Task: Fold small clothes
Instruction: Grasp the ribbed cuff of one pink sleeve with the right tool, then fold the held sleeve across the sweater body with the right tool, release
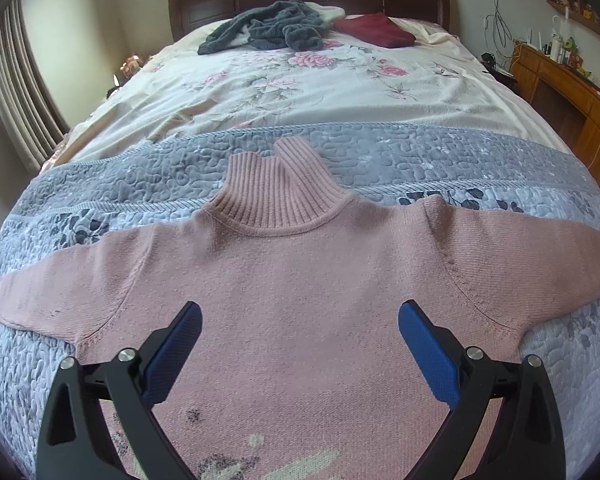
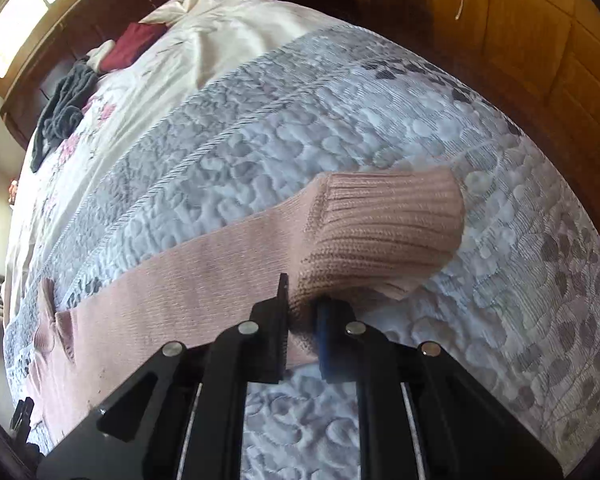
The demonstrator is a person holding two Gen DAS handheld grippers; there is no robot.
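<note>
1. My right gripper (image 2: 302, 312) pinches the ribbed cuff (image 2: 384, 224) of the pink turtleneck sweater (image 1: 300, 280), spread flat on the grey quilt (image 1: 380, 152).
2. I carry the cuff toward the collar (image 1: 276, 192), low and taut (knit stretches).
3. My left gripper (image 1: 300, 332) hovers wide open and empty above the sweater's chest.

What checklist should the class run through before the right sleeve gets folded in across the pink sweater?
1. Right tongs shut on the sleeve cuff: ok.
2. Left tongs open and holding nothing, above the sweater's chest: ok.
3. Pink sweater spread flat on the grey quilt, collar away from the person: ok.
4. Left sleeve stretched out flat: ok.
5. Landing area on the chest clear of other clothes; the dark grey garment and red garment lie far off near the headboard: ok.
6. Hem lying straight: cannot tell, out of view.
</note>
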